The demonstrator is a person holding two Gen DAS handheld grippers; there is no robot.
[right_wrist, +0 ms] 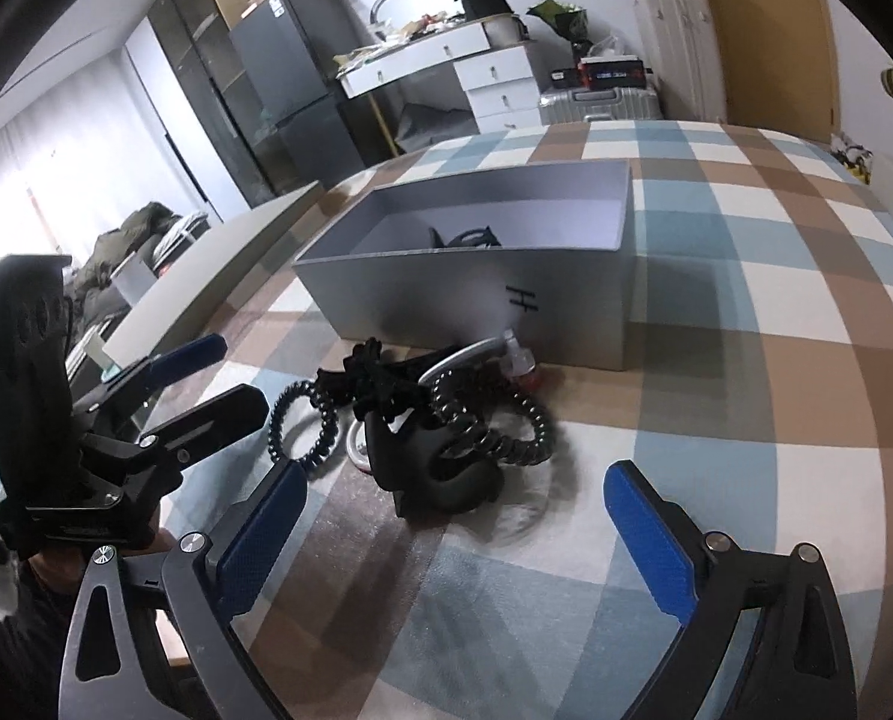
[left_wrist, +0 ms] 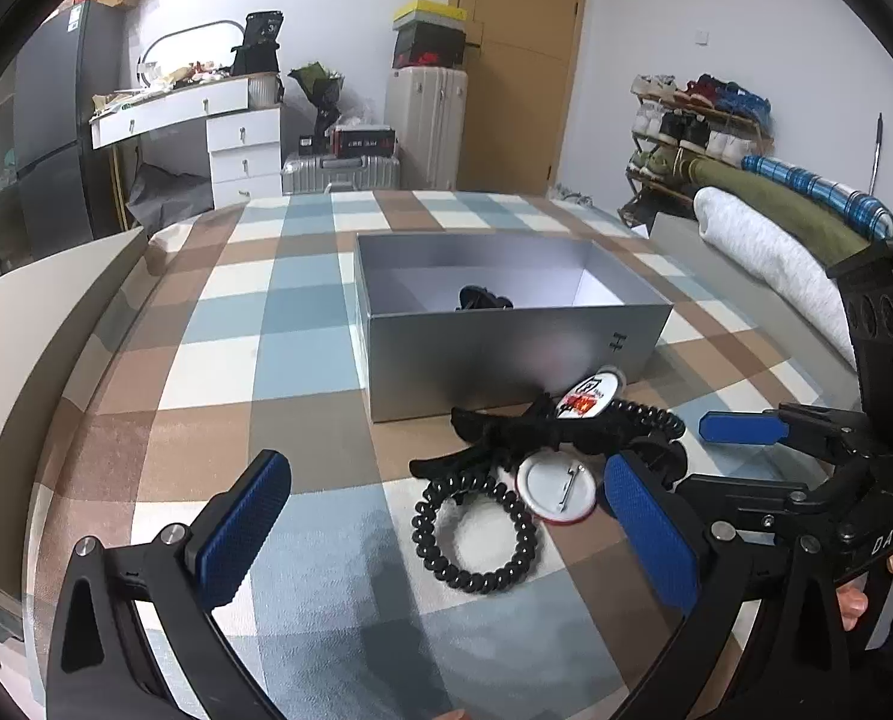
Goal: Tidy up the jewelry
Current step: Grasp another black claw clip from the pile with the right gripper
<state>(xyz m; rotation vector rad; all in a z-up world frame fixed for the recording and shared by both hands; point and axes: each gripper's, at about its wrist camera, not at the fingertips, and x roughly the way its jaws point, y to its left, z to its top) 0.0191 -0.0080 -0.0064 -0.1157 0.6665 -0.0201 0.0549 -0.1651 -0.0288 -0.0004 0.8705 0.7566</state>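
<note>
An open grey box (left_wrist: 506, 354) (right_wrist: 566, 312) stands on the checked bedspread with a black hair claw (left_wrist: 482, 299) (right_wrist: 464, 237) inside. In front of it is a pile: black claw clips (left_wrist: 506, 429) (right_wrist: 428, 468), black spiral hair ties (left_wrist: 476, 531) (right_wrist: 302, 420) and round pin badges (left_wrist: 557, 489) (right_wrist: 464, 357). My left gripper (left_wrist: 446, 534) (right_wrist: 230, 378) is open just short of the pile; the nearest spiral tie lies between its pads, untouched. My right gripper (right_wrist: 455, 540) (left_wrist: 722, 459) is open at the pile's right side, holding nothing.
The checked bedspread (left_wrist: 302, 360) spreads wide around the box. Rolled blankets (left_wrist: 764, 240) lie along the right side, and the bed's edge (left_wrist: 56, 360) runs down the left. Beyond it stand a white dresser (left_wrist: 230, 132), suitcases (left_wrist: 425, 120) and a shoe rack (left_wrist: 692, 126).
</note>
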